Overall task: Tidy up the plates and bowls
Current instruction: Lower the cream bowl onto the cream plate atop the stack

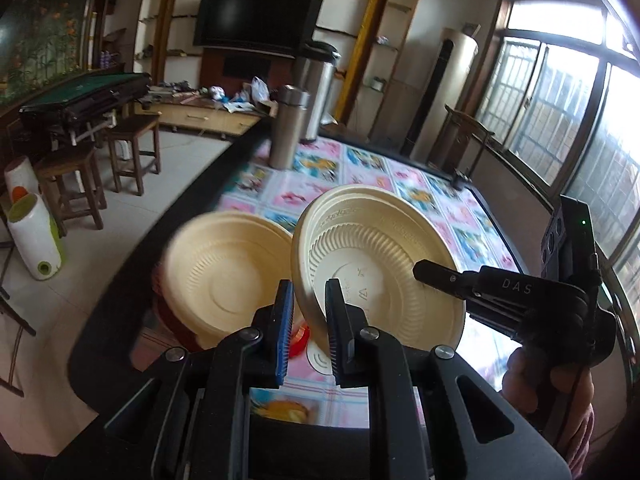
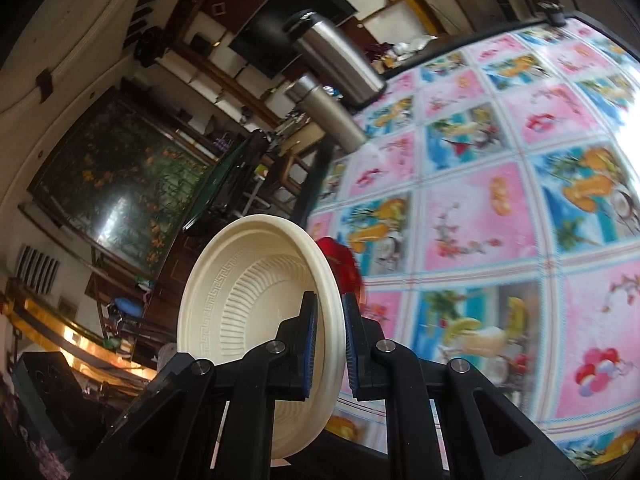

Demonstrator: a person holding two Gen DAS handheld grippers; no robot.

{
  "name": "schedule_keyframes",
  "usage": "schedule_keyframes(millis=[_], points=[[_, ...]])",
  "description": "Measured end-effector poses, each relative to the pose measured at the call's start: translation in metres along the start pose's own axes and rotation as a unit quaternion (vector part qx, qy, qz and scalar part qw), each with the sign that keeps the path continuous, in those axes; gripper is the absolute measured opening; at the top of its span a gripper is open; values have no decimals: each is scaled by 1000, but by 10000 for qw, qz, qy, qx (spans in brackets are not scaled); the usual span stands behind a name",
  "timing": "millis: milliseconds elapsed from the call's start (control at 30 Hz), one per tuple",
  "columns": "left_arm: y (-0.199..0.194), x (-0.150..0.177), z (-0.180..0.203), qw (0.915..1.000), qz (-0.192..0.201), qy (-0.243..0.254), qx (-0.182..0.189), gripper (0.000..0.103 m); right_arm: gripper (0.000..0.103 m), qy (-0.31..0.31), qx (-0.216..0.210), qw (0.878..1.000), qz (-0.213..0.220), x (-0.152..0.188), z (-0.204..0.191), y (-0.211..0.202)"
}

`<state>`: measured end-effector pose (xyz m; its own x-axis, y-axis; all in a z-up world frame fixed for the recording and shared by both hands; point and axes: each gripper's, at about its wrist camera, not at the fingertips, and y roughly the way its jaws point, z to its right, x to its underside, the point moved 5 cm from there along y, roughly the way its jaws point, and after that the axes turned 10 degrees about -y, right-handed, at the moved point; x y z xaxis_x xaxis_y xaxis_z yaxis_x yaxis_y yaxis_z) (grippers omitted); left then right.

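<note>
Cream ribbed bowl [image 2: 256, 304] — tilted (rim seemingly clamped)

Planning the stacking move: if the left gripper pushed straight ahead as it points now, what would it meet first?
Probably the tilted cream plate the right gripper holds; its rim already sits between the left gripper's fingers.

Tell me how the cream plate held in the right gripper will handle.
The cream plate looks like thin moulded disposable ware, so it is probably light. The right gripper pinches only its rim, so it may flex or swing. Its ribbed wall likely adds some stiffness.
</note>
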<state>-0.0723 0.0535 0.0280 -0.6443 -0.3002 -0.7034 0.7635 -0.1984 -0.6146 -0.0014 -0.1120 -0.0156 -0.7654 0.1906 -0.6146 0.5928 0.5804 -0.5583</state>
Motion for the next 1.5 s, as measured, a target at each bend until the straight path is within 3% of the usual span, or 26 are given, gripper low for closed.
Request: schedule_keyframes(millis=[200, 567, 933, 1333, 1500], points=[[-11, -23, -34, 9990, 237, -262, -259, 14, 13, -242, -119, 9995, -143, -2, -42, 30], [-3, -26, -59, 9976, 284, -433, -457, 14, 17, -652, 39, 9978, -126, 0, -76, 49], [47, -19, -79, 9961, -245, -448, -714, 14, 17, -934, 657, 9932, -231, 6, -62, 93], [62, -11, -76, 9936, -198, 8, -1109, 14, 17, -1325, 1188, 9840, -75, 11, -54, 107], [62, -12, -86, 9925, -182, -20, -1209, 14, 17, -1402, 1348, 9809, -8, 12, -49, 104]])
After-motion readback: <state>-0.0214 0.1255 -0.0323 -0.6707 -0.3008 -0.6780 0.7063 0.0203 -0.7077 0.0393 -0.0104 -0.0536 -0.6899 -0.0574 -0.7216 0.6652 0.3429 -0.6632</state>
